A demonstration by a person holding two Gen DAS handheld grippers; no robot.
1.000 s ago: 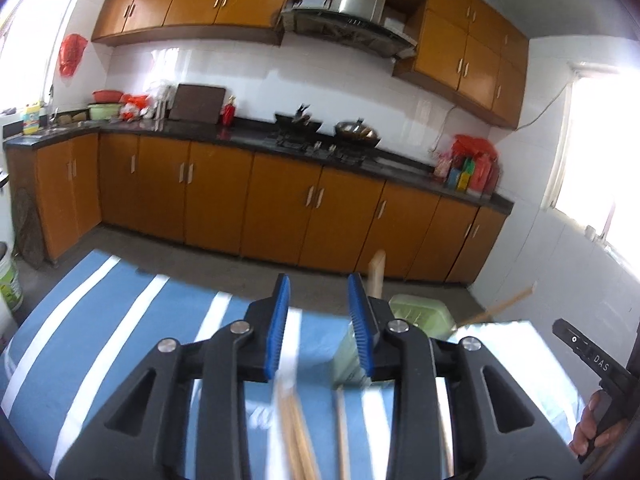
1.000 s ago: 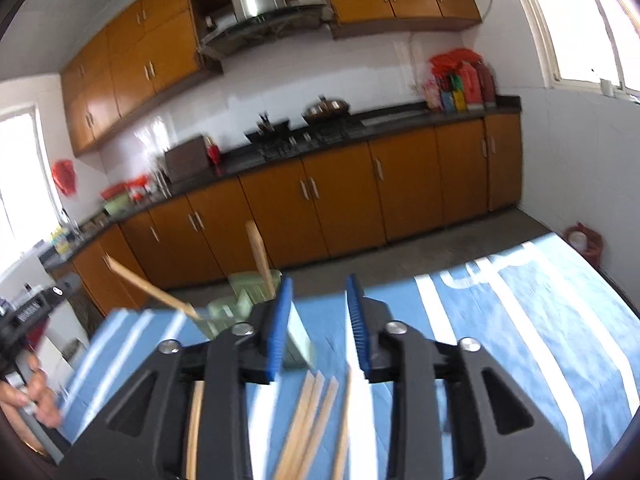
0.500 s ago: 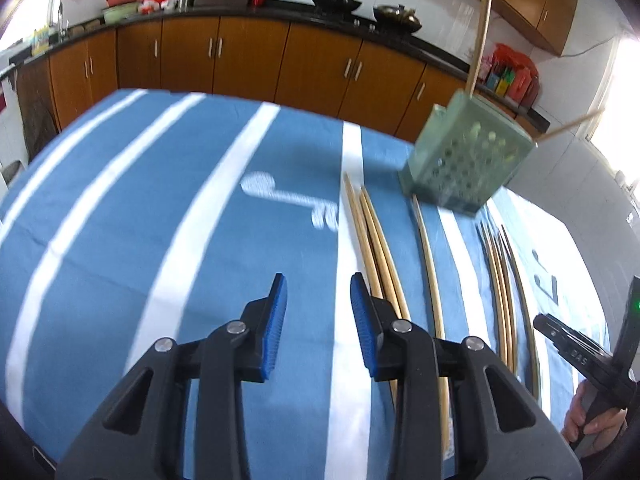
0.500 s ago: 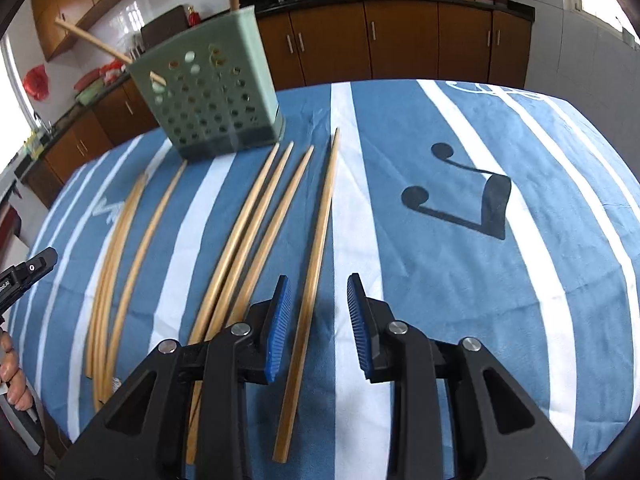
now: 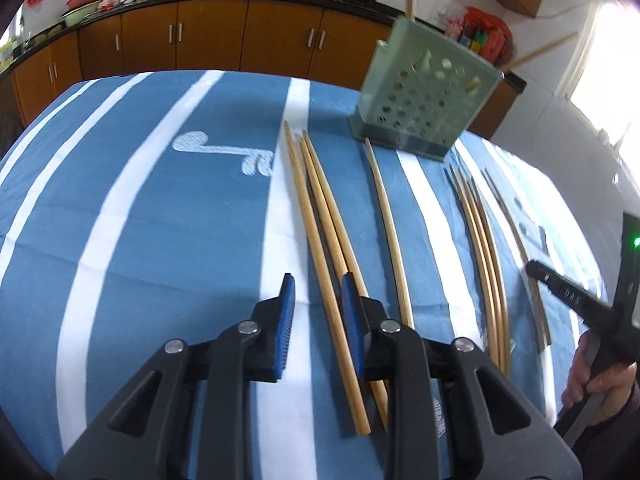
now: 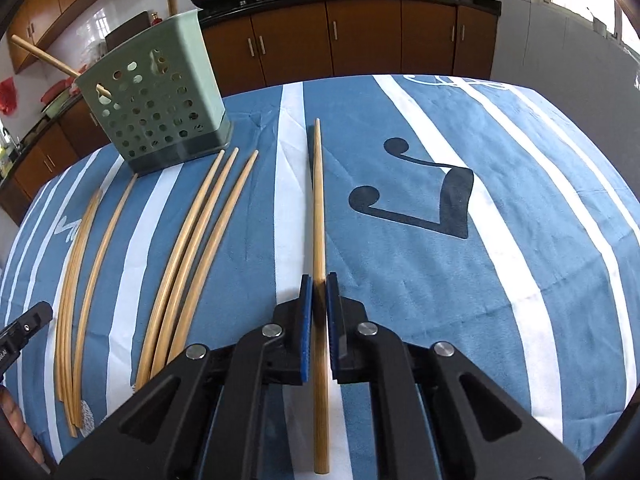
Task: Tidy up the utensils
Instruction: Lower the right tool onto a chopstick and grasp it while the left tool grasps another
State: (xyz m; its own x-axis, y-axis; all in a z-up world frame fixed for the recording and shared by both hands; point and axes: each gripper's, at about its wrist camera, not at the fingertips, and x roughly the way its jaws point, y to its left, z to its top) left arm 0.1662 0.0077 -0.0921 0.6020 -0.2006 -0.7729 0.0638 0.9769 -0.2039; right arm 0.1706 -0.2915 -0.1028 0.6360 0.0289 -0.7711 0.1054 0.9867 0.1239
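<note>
Chopstick clamped in right tool; left tool closing around another.

A pale green perforated utensil holder stands upright on the striped cloth at about eleven o'clock, with two wooden sticks leaning out of it. Bamboo chopsticks lie flat in loose rows before it; one chopstick lies apart at twelve o'clock.

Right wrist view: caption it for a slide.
Right gripper shut on a lone chopstick lying on the striped blue tablecloth, green holder behind.
</note>
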